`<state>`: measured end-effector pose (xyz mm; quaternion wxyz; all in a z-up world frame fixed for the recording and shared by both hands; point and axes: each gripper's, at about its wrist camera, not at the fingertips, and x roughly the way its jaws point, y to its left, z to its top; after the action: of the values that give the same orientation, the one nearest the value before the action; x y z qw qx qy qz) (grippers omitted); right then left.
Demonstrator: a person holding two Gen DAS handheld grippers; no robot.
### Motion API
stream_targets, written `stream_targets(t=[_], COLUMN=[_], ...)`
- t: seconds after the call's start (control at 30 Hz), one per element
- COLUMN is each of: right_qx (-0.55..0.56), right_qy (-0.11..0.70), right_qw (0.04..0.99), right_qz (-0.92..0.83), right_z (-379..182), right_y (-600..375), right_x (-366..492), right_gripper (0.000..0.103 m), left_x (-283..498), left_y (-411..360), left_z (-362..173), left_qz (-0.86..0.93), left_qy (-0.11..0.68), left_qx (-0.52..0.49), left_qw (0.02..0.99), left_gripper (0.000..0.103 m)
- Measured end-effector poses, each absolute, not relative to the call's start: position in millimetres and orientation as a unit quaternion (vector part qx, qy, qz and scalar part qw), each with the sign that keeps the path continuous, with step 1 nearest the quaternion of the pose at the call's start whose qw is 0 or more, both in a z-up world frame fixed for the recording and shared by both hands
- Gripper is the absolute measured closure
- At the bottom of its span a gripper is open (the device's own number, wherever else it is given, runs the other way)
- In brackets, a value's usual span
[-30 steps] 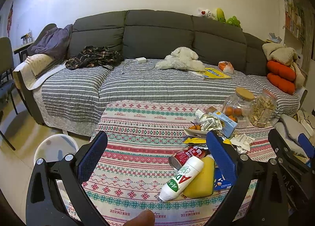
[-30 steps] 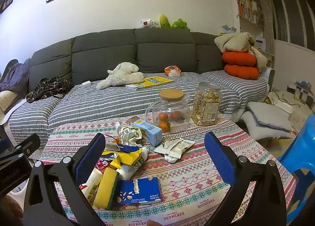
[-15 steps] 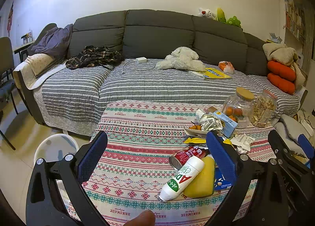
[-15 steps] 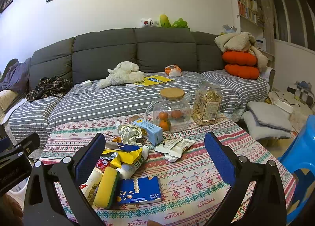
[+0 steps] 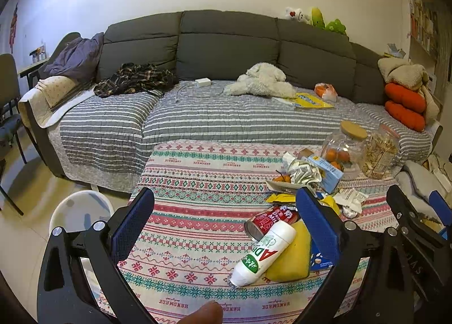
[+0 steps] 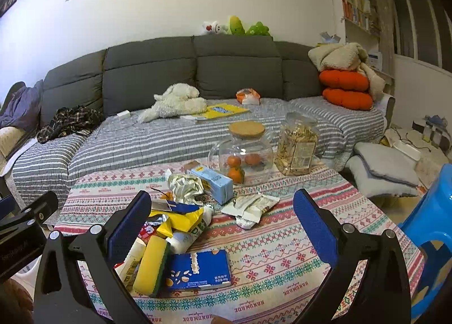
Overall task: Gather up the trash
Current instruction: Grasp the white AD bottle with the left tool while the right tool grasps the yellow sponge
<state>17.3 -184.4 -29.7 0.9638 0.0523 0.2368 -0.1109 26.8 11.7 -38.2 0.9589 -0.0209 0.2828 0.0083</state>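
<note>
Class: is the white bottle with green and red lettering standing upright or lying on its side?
Lying on its side. The white bottle rests lengthwise on the tablecloth, leaning against the yellow sponge.

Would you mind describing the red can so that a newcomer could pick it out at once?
Find the patterned tablecloth in front of the grey sofa, then the litter heap at its right side. The red can lies on its side there, open end toward the camera, beside a white bottle; it is the heap's only red metal cylinder.
</note>
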Motion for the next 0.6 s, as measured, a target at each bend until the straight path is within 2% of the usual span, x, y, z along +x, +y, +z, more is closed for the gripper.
stream_targets(t=[0.33, 0.6], right_qx=[0.125, 0.140], right_qy=[0.359, 0.420], right_qw=[0.920, 0.891], right_qz=[-0.099, -0.099], right_z=[-56.5, -75.0], right_y=[-215.9, -231.5], right_x=[44.7, 54.5], right_gripper=[0.005, 0.005], left_x=[58.3, 72.9], left_y=[7.8, -26.5], left_z=[-79.5, -122.4], left_qz=[-0.046, -0.062], left_qy=[0.395, 0.469], left_qx=[-0.009, 0.122], left_qw=[0.918, 0.873], left_gripper=[0.007, 0.007])
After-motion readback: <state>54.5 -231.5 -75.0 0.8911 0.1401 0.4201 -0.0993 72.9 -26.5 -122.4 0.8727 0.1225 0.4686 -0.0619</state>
